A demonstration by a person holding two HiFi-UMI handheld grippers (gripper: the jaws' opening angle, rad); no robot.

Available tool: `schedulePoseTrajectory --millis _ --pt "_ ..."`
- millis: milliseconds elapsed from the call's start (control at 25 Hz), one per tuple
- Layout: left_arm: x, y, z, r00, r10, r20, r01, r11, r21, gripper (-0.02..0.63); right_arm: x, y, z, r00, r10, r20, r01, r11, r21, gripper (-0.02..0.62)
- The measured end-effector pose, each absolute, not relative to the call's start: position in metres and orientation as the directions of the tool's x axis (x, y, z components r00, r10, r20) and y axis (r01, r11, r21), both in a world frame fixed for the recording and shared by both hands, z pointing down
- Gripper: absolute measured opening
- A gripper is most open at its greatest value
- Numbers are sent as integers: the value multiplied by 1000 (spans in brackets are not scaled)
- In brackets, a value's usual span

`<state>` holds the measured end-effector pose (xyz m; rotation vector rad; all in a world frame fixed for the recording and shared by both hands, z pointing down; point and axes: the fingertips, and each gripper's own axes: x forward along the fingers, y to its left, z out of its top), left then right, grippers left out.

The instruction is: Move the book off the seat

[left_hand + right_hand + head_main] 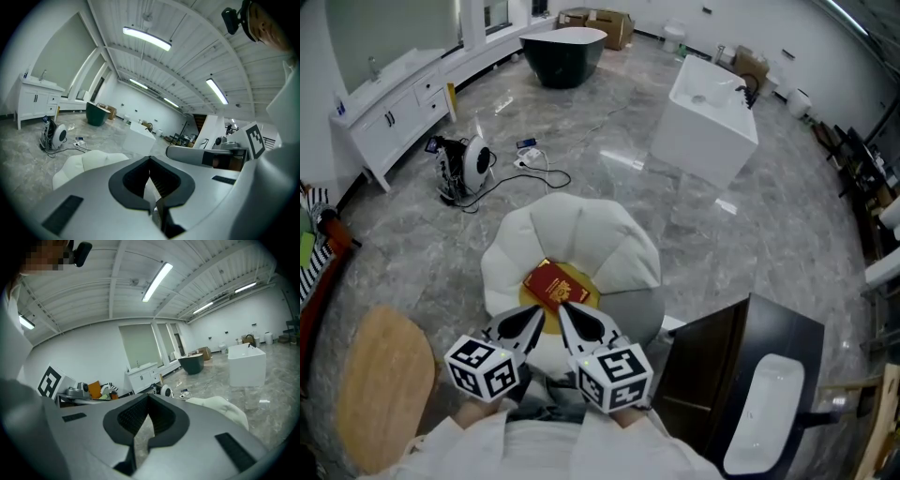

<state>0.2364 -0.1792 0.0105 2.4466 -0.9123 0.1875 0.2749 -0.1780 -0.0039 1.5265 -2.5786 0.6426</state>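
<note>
A showroom for bathroom fittings, set in a large hall, is indicated. A dark freestanding bathtub (563, 54) and a white block washbasin (706, 120) are stood well apart on a glossy, marble-patterned floor (787, 216). A white vanity unit (394, 112) is placed along the left wall, and a dark cabinet (722, 361) with a white basin (764, 412) is seen nearby. Cardboard boxes (609, 26) are left by the far wall, and long strip lights (146, 38) are mounted overhead.

The head view looks steeply down from just above the seat (572, 246). The left gripper view and right gripper view sit low at its near edge, facing almost level across the floor (28, 136). All three share the seat and, probably, the dark tub (562, 56).
</note>
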Motion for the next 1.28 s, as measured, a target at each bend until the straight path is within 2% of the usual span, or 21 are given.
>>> schedulePoseTrajectory --millis 400,1280 --pt "241 -194 23 760 -565 321 -649 -630 427 5 282 -185 9 -520 -809 274 -839 422 -344 11" --pt "230 -235 6 799 -512 316 -602 -687 408 5 264 -220 10 -444 -842 307 -874 330 -358 12"
